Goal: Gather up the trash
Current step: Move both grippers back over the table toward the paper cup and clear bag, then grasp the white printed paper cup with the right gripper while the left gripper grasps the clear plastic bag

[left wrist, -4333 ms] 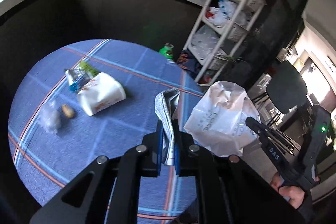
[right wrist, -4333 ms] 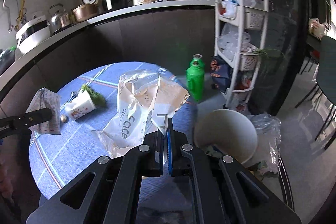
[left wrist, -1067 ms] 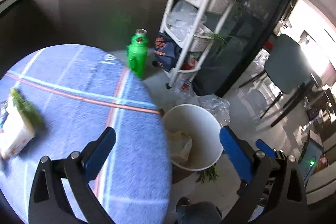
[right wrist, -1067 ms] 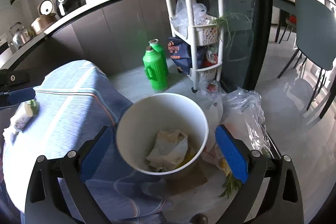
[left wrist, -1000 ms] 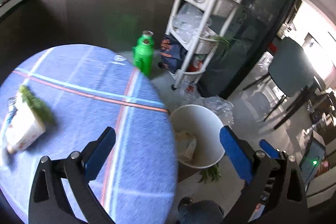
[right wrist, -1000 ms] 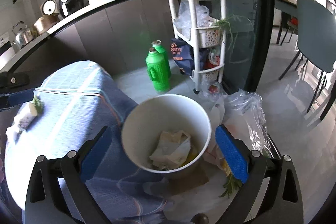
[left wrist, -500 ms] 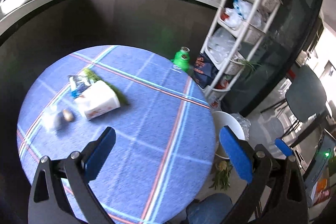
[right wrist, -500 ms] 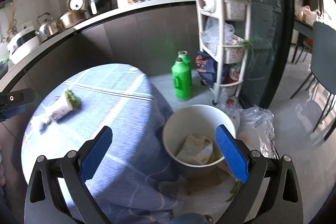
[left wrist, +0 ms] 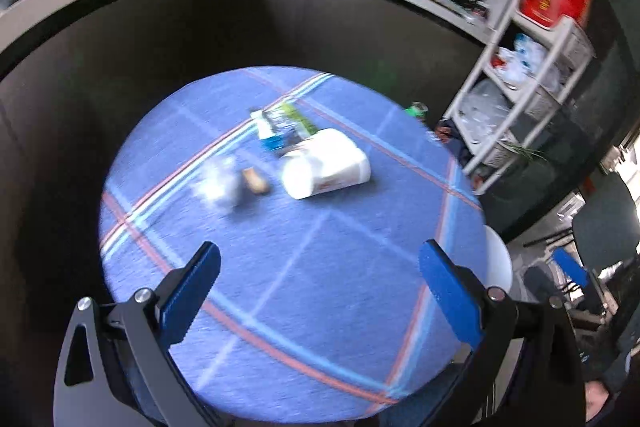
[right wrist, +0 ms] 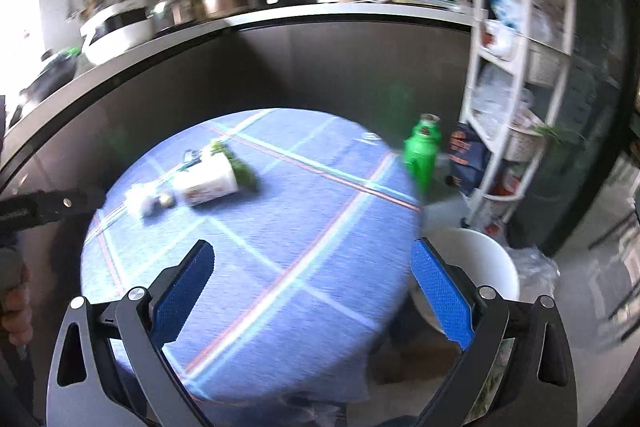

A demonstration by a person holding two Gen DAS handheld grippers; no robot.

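Observation:
A round table with a blue plaid cloth [left wrist: 312, 287] [right wrist: 280, 267] holds trash at its far side: a white paper cup [left wrist: 326, 169] [right wrist: 208, 183] on its side, green scraps and a wrapper [left wrist: 280, 125] behind it, a small brown nut-like piece [left wrist: 256, 181] and a crumpled clear plastic [left wrist: 218, 183] [right wrist: 142, 197]. My left gripper [left wrist: 320, 287] is open and empty above the near table. My right gripper [right wrist: 312, 287] is open and empty. The white trash bin [right wrist: 476, 275] [left wrist: 500, 263] stands on the floor at the table's right.
A green bottle [right wrist: 422, 151] stands on the floor beyond the table. A white shelf rack [right wrist: 516, 87] [left wrist: 520, 83] with bags stands at the right. A dark counter [right wrist: 280, 23] with kitchen appliances runs behind. A dark chair [left wrist: 604, 227] is at the far right.
Both grippers, earlier shut on a paper scrap and a plastic bag, opened over the bin. Both have swung back left towards the table; the cup and scraps now sit nearer the view centre.

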